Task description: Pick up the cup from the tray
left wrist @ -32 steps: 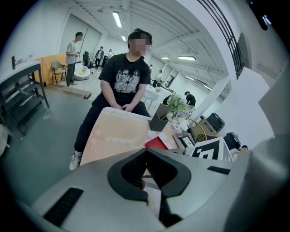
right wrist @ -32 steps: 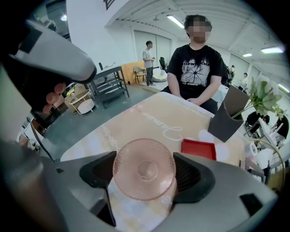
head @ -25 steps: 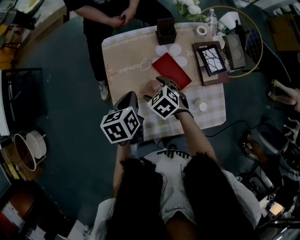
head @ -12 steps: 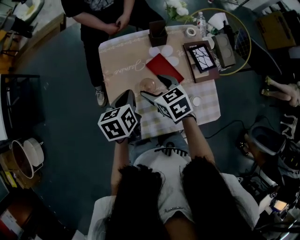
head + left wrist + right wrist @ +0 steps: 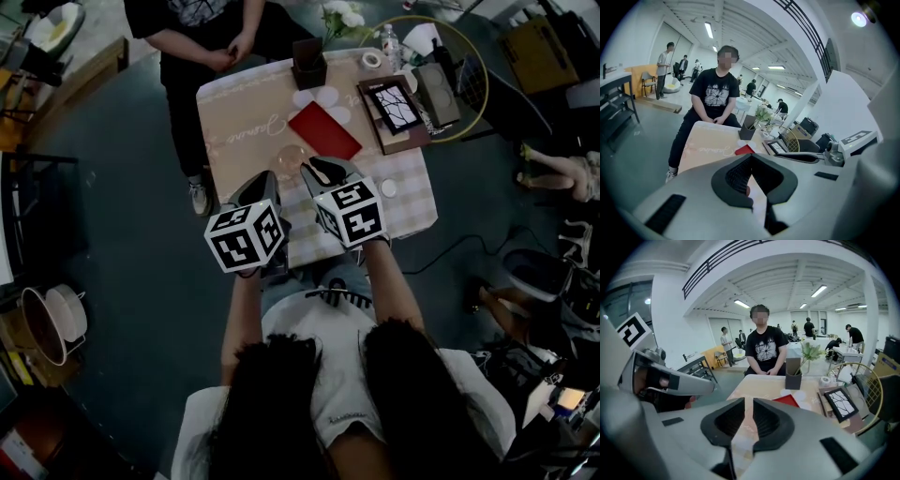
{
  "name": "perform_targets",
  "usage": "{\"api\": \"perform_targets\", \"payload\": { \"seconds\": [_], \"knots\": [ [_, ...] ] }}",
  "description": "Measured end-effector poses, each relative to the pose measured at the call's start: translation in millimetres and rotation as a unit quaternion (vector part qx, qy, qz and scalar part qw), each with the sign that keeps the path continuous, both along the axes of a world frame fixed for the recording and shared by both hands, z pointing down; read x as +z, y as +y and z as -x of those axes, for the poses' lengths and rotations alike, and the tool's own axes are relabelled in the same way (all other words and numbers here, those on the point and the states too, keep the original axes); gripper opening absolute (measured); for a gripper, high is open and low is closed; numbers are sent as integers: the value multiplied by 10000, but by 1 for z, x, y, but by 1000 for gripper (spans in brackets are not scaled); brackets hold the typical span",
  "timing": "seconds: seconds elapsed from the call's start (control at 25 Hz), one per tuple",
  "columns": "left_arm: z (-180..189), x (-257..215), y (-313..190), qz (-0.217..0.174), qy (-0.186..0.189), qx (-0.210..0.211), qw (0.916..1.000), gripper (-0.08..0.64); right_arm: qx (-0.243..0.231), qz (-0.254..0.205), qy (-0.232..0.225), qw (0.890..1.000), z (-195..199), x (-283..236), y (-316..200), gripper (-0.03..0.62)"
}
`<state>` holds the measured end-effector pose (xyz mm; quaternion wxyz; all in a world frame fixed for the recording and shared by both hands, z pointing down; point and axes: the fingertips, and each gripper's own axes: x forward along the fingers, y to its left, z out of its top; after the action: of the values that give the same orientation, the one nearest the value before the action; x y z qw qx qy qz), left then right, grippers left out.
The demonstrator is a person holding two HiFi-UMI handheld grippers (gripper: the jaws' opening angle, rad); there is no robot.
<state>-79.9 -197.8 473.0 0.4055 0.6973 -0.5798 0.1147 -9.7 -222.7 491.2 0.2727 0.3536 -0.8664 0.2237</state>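
Observation:
A clear, pale cup (image 5: 291, 159) stands on the beige tablecloth, just left of a flat red tray (image 5: 322, 129). My right gripper (image 5: 316, 170) hovers right beside the cup, on its right. In the right gripper view its jaws (image 5: 745, 401) are closing to a narrow slit with nothing between them, and the red tray (image 5: 786, 400) lies ahead. My left gripper (image 5: 269, 180) hangs over the table's near left edge, below and left of the cup. Its jaws (image 5: 750, 158) meet at the tips, shut on nothing.
A person (image 5: 202, 37) sits at the table's far side. A dark holder (image 5: 308, 64) with a plant, a tape roll (image 5: 373, 60) and a framed picture (image 5: 392, 105) fill the far right. A small white disc (image 5: 385, 188) lies by my right gripper.
The right gripper's jaws, wide apart before, have narrowed to a slit. The left gripper has moved forward to the table's near edge beside the right one.

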Motion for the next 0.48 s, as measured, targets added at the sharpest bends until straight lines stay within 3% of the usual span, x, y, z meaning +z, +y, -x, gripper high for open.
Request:
{"api": "perform_targets", "payload": {
  "seconds": [0.12, 0.32, 0.48],
  "knots": [
    [-3, -4, 7, -54, -35, 134, 9999, 6, 319, -85, -34, 9995, -8, -6, 7, 13],
    [-9, -8, 21, -108, -50, 349, 9993, 6, 736, -54, -154, 9972, -21, -10, 19, 9],
    [-13, -10, 28, -138, -80, 469, 9988, 6, 888, -106, 85, 9960, -29, -8, 28, 9]
  ]
}}
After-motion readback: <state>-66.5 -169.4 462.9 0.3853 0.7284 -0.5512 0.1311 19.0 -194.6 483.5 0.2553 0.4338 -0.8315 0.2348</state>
